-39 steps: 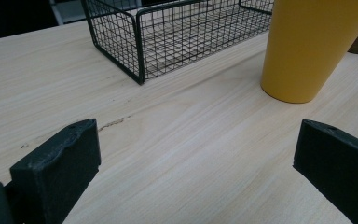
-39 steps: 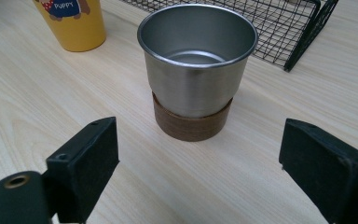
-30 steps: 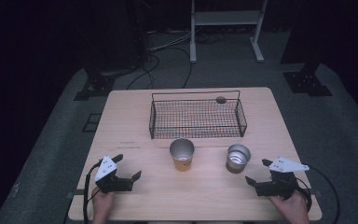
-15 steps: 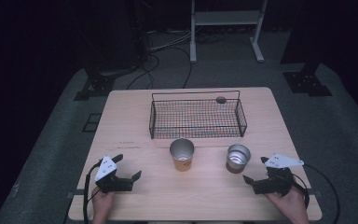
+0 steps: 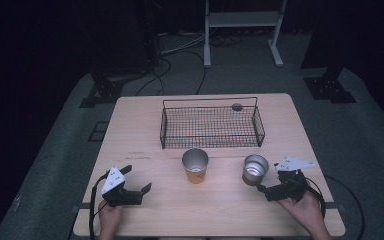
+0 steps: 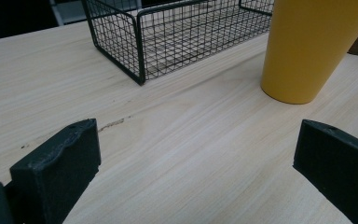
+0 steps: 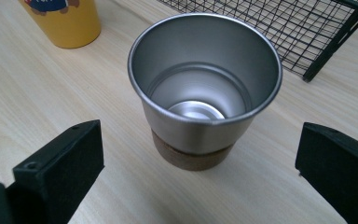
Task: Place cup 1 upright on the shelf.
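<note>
An empty steel cup (image 7: 205, 84) with a cork base stands upright just ahead of my right gripper (image 7: 200, 172). That gripper's jaws have just been opening and stand wide, with nothing between the pads. In the high view the steel cup (image 5: 255, 169) sits close to the left of the right gripper (image 5: 270, 178). A yellow cup (image 5: 195, 165) stands upright near the table's middle. My left gripper (image 5: 137, 178) rests open at the front left, well apart from the yellow cup (image 6: 312, 46).
A black wire basket (image 5: 210, 125) sits on the far half of the wooden table (image 5: 140, 125). A small dark round thing (image 5: 237, 106) lies behind it. Beyond the table are cables and stand feet on a grey floor.
My right gripper has shifted a little to the left, towards the steel cup, and its jaws have spread wider. The left gripper and both cups have stayed put.
</note>
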